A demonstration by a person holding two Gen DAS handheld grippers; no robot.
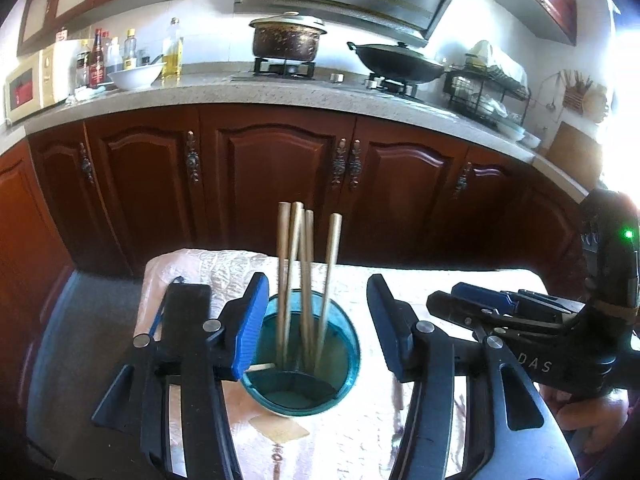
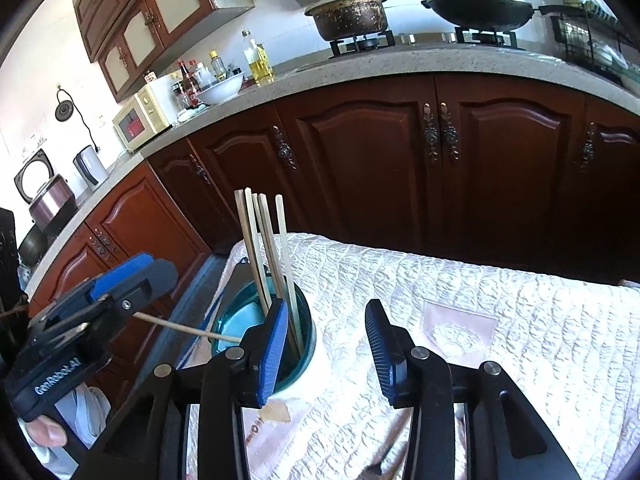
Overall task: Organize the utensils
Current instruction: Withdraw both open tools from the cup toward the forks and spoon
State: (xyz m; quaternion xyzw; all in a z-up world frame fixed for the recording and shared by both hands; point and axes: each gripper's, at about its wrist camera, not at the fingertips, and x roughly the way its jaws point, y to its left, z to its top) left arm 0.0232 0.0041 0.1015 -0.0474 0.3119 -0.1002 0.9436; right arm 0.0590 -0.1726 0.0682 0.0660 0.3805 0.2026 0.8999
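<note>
Kitchen scene centred on the teal holder [image 1: 304,360], a round cup standing on a pale quilted cloth [image 2: 460,292] that covers the table. Four chopsticks [image 1: 306,280] stand upright inside the holder, leaning against its far wall, their upper ends rising well above the rim and close together. A fifth chopstick [image 2: 188,329] lies tilted across the holder's rim, one end over the opening and the other reaching out toward the left gripper [image 1: 318,320]; whether the left gripper touches it cannot be told. The left gripper stands with its blue-padded jaws spread wide, one on each side of the holder, the pads clear of its wall and nothing clamped between them. The right gripper [image 2: 328,344] is beside the holder, its jaws parted with only cloth showing in the gap; its left pad overlaps the holder's near rim in the view, and it grips nothing. Behind the holder runs a row of dark red cabinet doors [image 1: 276,176] under a speckled countertop [image 1: 280,92], which carries a lidded pot [image 1: 288,38] and a wok [image 1: 398,62] on the stove
</note>
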